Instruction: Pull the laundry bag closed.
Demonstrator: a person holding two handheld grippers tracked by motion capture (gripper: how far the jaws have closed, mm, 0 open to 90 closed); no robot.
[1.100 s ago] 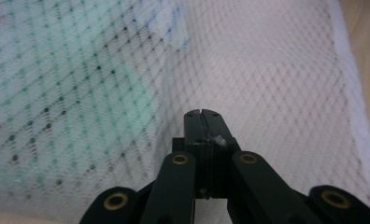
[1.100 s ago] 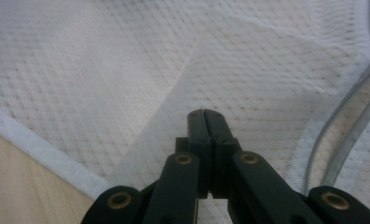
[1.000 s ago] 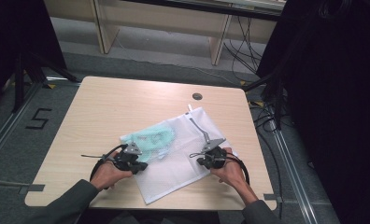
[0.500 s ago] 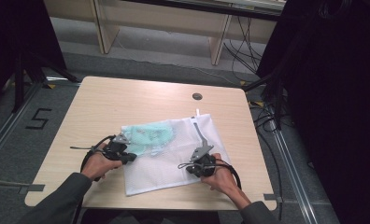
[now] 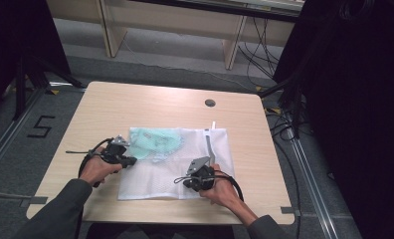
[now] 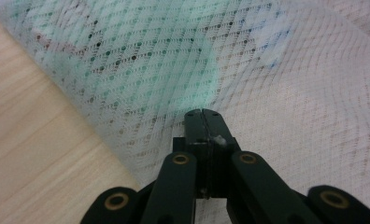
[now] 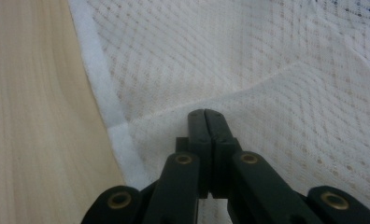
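Note:
A white mesh laundry bag lies flat on the wooden table, with a mint-green garment inside its far left part. A grey zipper strip runs along the bag's right side. My left gripper is shut on the mesh at the bag's left edge. In the left gripper view its closed jaws pinch the mesh bag just below the green garment. My right gripper is shut on the mesh near the bag's front edge. A fold in the bag runs up to its tips.
A round cable hole sits in the table's far right part. Bare wood lies beside the bag's white hem. Cables and dark stands crowd the floor to the right, and a taped "5" marks the floor at left.
Both hands have moved left across the table with the bag in their jaws. The bag has swung from a skewed lie to one square with the table edges.

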